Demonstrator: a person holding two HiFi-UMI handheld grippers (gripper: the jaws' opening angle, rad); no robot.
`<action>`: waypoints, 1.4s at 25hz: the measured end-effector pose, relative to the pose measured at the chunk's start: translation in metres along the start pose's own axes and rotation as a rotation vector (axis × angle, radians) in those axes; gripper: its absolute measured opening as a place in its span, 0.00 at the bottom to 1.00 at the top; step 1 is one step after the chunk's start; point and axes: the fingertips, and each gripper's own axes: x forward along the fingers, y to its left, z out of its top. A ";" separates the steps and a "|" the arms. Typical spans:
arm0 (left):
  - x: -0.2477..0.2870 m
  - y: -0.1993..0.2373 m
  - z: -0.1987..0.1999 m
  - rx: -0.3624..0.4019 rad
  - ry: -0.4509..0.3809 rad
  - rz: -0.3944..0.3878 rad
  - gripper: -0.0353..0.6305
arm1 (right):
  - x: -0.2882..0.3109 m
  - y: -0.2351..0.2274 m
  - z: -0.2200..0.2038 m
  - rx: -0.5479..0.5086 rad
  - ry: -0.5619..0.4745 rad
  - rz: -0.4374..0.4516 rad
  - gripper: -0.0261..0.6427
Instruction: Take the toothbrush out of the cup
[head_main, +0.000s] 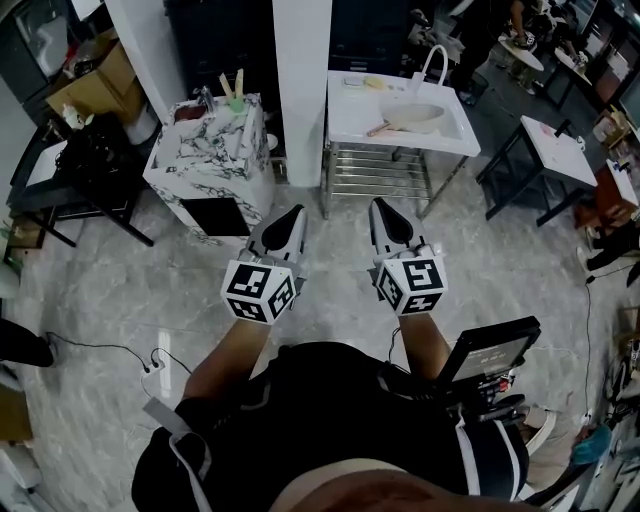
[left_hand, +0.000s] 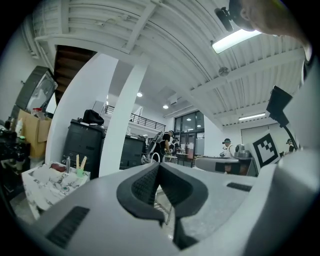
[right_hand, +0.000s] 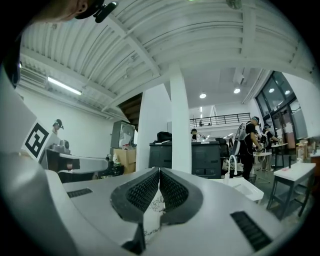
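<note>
- A marble-patterned counter (head_main: 200, 170) stands on the grey tiled floor (head_main: 120, 290). A green cup (head_main: 235, 103) sits at its back edge near the right corner, with a small metal tap (head_main: 205, 97) just to the cup's left and a dark red item (head_main: 186, 115) toward the back left corner.
- Just right of it stands a white sink stand (head_main: 350, 120), with a yellow object (head_main: 373, 82) along its back edge and a curved white faucet (head_main: 433, 62) at its back right corner.
- A white power strip (head_main: 152, 366) and its black cable lie on the floor's left side.

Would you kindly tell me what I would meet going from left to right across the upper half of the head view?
Cardboard boxes → marble-patterned cabinet → white pillar → white sink stand → white-topped table.
</note>
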 end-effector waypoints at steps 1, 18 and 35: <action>-0.001 0.001 0.000 -0.003 -0.003 -0.001 0.05 | 0.001 0.002 -0.001 0.002 0.005 0.002 0.08; -0.034 0.044 0.004 -0.026 -0.002 0.012 0.06 | 0.028 0.054 -0.002 -0.021 0.029 0.031 0.08; -0.093 0.115 0.001 -0.026 0.005 0.055 0.06 | 0.068 0.137 -0.005 -0.043 0.037 0.086 0.08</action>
